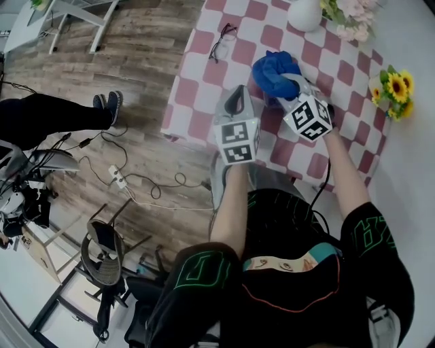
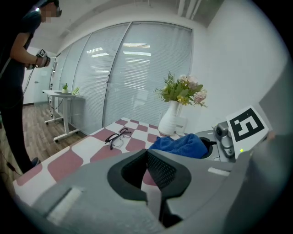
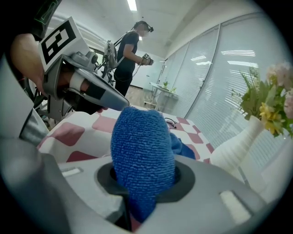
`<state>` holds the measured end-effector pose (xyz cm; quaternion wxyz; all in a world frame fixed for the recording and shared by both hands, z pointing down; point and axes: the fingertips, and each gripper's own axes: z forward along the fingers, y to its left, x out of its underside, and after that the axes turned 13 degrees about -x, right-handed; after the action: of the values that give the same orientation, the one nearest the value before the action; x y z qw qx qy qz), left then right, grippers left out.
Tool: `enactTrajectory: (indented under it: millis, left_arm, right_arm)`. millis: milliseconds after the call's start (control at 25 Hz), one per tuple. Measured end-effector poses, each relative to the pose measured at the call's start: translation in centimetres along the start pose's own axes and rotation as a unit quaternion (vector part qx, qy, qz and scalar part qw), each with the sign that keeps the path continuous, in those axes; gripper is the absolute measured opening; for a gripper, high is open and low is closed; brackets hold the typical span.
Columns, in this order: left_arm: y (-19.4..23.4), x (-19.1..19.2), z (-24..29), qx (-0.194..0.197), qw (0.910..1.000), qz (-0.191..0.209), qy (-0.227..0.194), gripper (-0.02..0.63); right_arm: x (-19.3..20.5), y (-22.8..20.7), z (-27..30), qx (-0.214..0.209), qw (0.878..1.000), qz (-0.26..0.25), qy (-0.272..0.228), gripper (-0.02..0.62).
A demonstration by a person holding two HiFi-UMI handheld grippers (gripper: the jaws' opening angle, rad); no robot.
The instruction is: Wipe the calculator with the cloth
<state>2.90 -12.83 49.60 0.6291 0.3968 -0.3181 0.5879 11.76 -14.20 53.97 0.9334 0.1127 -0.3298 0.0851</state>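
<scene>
Cloth: a blue terry cloth (image 3: 142, 151), bunched, sits at upper centre-right of the head view, above the checked bench (image 1: 197, 75).
Right hand-held gripper (image 1: 292, 83): clenched on the cloth. A thick fold stands out past the jaws and the rest trails toward the bench.
Left hand-held gripper (image 2: 146, 151): jaws closed tip to tip with nothing between them.
Calculator: not made out in any view. Whether it lies under the hand-held grippers cannot be told.
Handling, cloth: judged soft, light and limp, so it should drape and slide easily. The bunched middle looks like the best place to hold it, leaving a loose pad free for wiping.
Handling, calculator: likely light and slick on the bench cover, so it may skid unless pinned at an edge.
Pose: both forearms reach up from the lower frame. The left one is at frame centre over the near bench edge, and the right one is just beside it and slightly higher.
Nearby: glasses (image 1: 223, 41) and a white vase (image 1: 304, 13) sit well apart from the cloth, toward the top of the frame.
</scene>
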Motion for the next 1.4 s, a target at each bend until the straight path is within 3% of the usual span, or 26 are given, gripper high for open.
enactTrajectory:
  millis: [560,1080,1240,1400]
  left_arm:
    - [-0.3,0.0,-2.2,-0.014,0.9998,-0.006,-0.014,0.010]
    - [-1.2,-2.6,-3.6,-0.008,0.9987,-0.003,-0.049,0.010]
    - [-1.9,-4.5,-4.2,0.000,0.9974,-0.004,-0.072,0.010]
    - [-3.1,-6.8,-4.9,0.010,0.9948,-0.003,-0.102,0.009]
  right_arm:
    - [0.5,4.1,-1.6,-0.022,1.000,-0.010,-0.004,0.107]
    - [0.9,8.0,-3.1,-0.129,0.991,0.016,-0.001,0.107]
    - [0.0,7.7,-4.5,-0.152,0.984,0.073,-0.050,0.107]
    - [-1.2,5.2,-7.4,-0.122,0.975,0.138,-0.122,0.106]
